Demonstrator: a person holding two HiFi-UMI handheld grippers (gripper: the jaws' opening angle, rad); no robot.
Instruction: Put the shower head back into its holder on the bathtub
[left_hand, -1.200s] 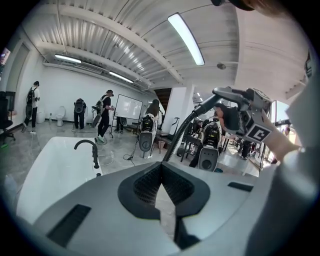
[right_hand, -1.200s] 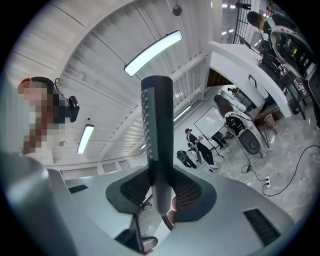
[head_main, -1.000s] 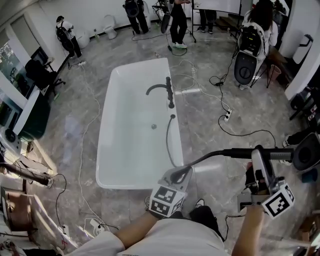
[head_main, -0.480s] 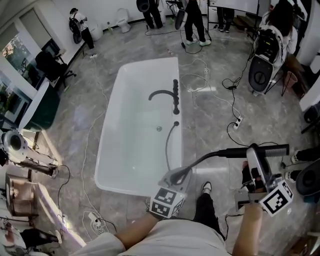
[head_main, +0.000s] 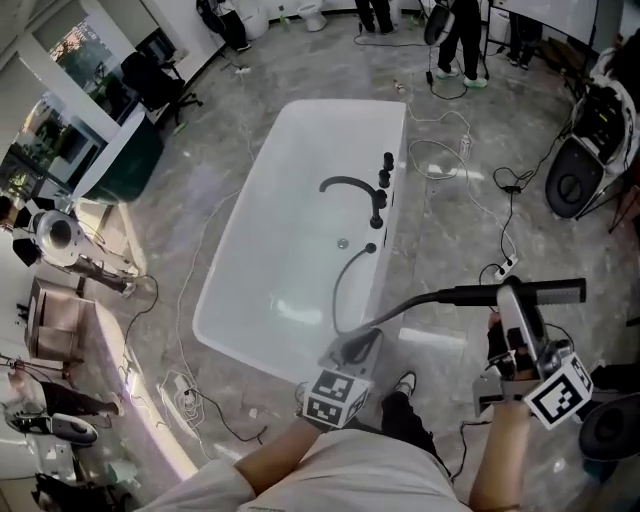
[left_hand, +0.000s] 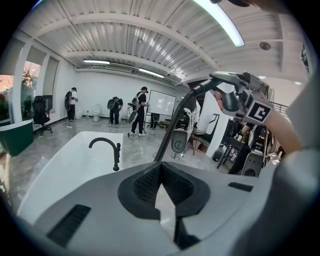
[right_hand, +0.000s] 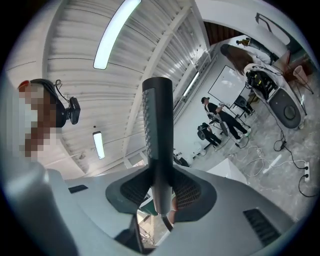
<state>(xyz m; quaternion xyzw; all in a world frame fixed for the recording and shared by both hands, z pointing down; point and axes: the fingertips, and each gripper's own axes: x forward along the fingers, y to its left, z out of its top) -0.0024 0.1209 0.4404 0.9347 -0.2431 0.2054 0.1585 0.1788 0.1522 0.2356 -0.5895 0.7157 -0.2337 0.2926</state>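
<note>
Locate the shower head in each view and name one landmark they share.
Head view: shower head lies level at right, in the right gripper.
Left gripper view: shower head upper right, topping the hose.
Right gripper view: shower head centre, upright between shut jaws.
Shared landmark: likely the same dark-clad person standing beyond the tub.
</note>
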